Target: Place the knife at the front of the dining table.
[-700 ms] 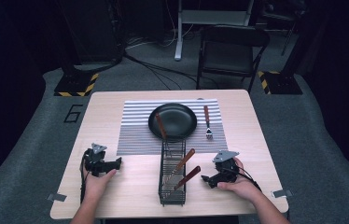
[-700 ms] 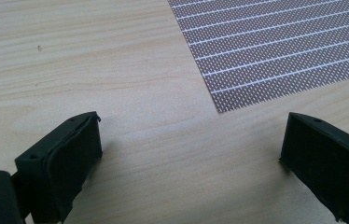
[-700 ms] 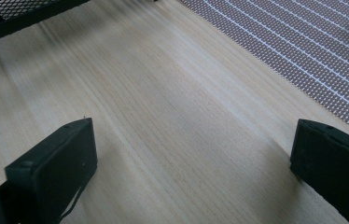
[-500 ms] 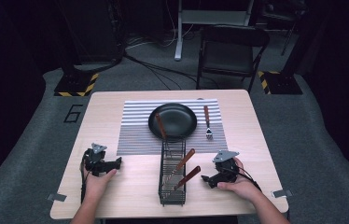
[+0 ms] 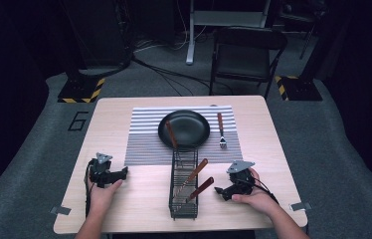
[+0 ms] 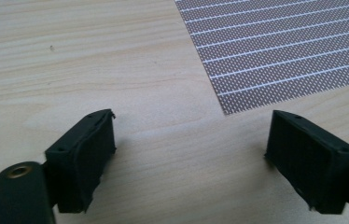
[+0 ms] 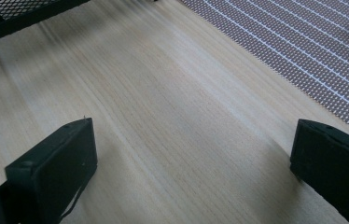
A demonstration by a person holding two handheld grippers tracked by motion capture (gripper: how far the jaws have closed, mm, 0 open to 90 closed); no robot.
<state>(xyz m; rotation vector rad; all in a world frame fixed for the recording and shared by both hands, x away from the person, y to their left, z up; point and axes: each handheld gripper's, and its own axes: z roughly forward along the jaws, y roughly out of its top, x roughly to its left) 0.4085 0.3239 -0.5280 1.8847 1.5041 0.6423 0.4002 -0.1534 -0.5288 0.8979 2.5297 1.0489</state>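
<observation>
A: While both hands are resting low on the table, the left gripper is sitting lower left of the high view, jaws spread wide w/ nothing between them. In the left gripper view it's just bare wood between the pads, and the corner of the striped placemat is filling the upper right.

B: And the right gripper?

A: Same deal: released, empty, lying lower right of the frame and pointing toward the wire caddy. Its own view is showing wood grain between the jaws, the caddy's black mesh peeking in at upper left, the mat at upper right.

B: So the cutlery's where?

A: Two wooden-handled utensils are leaning in the caddy, handles sticking up and to the right, prob. so they're easy to pinch from the right side. A third wooden-handled piece is lying across the left part of the black plate, centre frame. A fork is lying on the mat just right of the plate, tines toward the person.

B: Reads like a place setting?

A: I'd guess so. The caddy's standing between the two hands, so either gripper's reaching it fast. The right one's nearest the handles; I'm expecting that one to go first.
</observation>
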